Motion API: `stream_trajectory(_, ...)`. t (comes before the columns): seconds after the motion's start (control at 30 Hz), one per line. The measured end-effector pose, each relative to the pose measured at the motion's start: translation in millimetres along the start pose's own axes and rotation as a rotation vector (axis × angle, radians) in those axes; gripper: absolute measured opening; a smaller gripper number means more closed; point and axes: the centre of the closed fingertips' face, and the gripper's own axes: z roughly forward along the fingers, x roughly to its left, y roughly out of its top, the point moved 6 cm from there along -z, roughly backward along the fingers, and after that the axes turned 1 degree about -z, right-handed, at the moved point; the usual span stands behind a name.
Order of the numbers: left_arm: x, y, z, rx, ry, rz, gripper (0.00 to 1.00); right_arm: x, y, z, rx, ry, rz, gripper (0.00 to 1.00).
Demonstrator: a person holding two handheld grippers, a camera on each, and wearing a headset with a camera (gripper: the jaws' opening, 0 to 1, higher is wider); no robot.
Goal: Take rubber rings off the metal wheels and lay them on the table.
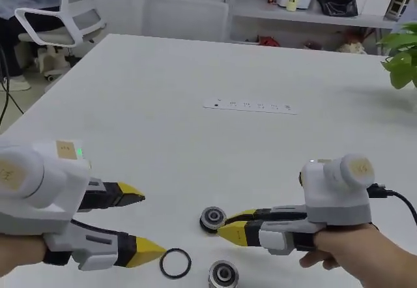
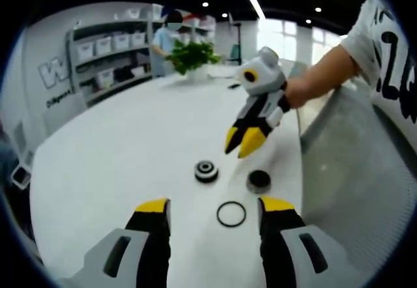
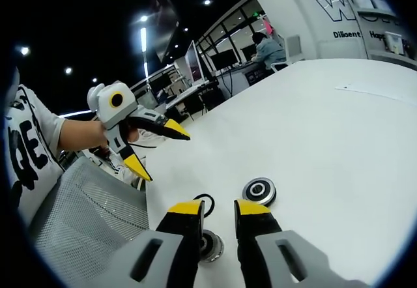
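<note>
Where the head view looks down on the smooth white tabletop (image 1: 195,144), the left gripper (image 1: 148,224), grey-bodied with yellow wedge tips, stands spread wide, holding nothing. A thin black rubber ring (image 1: 163,263) lies flat and loose just off its lower tip. Right gripper (image 1: 221,228): jaws narrowly parted, empty, tips beside a round metal wheel (image 1: 213,218) with dark rim and shiny hub. A second metal wheel (image 1: 223,275) sits near the ring. A flat white power strip (image 1: 251,106) lies farther back.

Left gripper view: ring (image 2: 218,214) lies just ahead, between the spread tips, both wheels beyond.

Right gripper view: one wheel (image 3: 260,191) ahead, the other (image 3: 210,245) low between the jaws.
</note>
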Motion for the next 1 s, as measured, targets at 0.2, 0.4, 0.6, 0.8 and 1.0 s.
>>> stream_trajectory(0.2,5.0,2.9,7.4,0.0,0.0,0.001,0.55,-4.2,0.0,-2.3,0.012,-0.015,-0.036,0.17)
stream_trajectory(0.4,10.0,5.5,13.9,0.002,-0.002,0.005,0.55,-9.7,1.0,-3.7,0.011,-0.03,-0.05,0.18)
stream_trajectory(0.6,13.2,5.8,21.7,0.008,-0.006,0.006,0.54,-17.7,0.2,-3.6,0.019,-0.052,-0.082,0.19)
stream_trajectory(0.8,16.5,5.2,30.5,0.014,-0.011,0.008,0.53,-28.3,-4.3,-3.0,0.032,-0.079,-0.105,0.19)
stream_trajectory(1.0,17.7,4.3,38.3,0.024,-0.016,0.009,0.52,-33.7,-7.4,-0.4,0.048,-0.096,-0.132,0.2)
